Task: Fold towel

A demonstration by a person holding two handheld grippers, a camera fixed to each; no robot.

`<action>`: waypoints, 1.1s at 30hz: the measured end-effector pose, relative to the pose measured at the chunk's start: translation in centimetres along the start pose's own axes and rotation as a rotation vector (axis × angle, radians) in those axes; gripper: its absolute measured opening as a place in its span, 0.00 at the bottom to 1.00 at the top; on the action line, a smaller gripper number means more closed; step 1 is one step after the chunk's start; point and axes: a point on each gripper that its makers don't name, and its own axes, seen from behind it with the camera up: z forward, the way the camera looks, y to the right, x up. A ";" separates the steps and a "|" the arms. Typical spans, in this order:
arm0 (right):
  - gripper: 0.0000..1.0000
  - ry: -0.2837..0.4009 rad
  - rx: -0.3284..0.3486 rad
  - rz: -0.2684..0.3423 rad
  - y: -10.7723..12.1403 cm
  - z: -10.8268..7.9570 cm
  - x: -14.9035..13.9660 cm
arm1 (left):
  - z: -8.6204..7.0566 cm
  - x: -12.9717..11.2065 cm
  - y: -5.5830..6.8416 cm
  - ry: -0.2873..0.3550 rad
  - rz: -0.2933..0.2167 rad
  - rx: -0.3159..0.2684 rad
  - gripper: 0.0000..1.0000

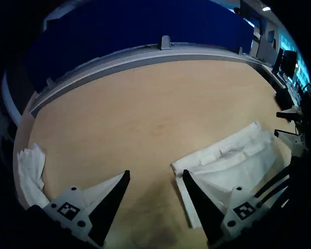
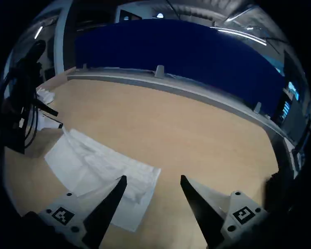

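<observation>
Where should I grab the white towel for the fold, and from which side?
Take the towel at the corner of its short edge, by the left hand-held gripper, coming across the table toward that edge. It lies flat in layers, so the open jaws probably need to slide in low to pinch all layers.
</observation>
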 end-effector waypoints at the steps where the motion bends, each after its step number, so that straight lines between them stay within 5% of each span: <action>1: 1.00 -0.004 0.001 -0.005 -0.2 0.0 -0.2 | 0.1 0.0 -0.1 -0.003 -0.005 0.002 0.94; 15: 1.00 -0.014 0.001 0.006 -0.2 -0.3 -0.9 | 0.3 0.7 -1.1 0.010 -0.023 0.016 0.94; 33: 1.00 -0.038 0.009 0.007 -0.7 -2.3 -2.9 | -4.6 -3.6 -1.0 0.037 -0.048 0.014 0.94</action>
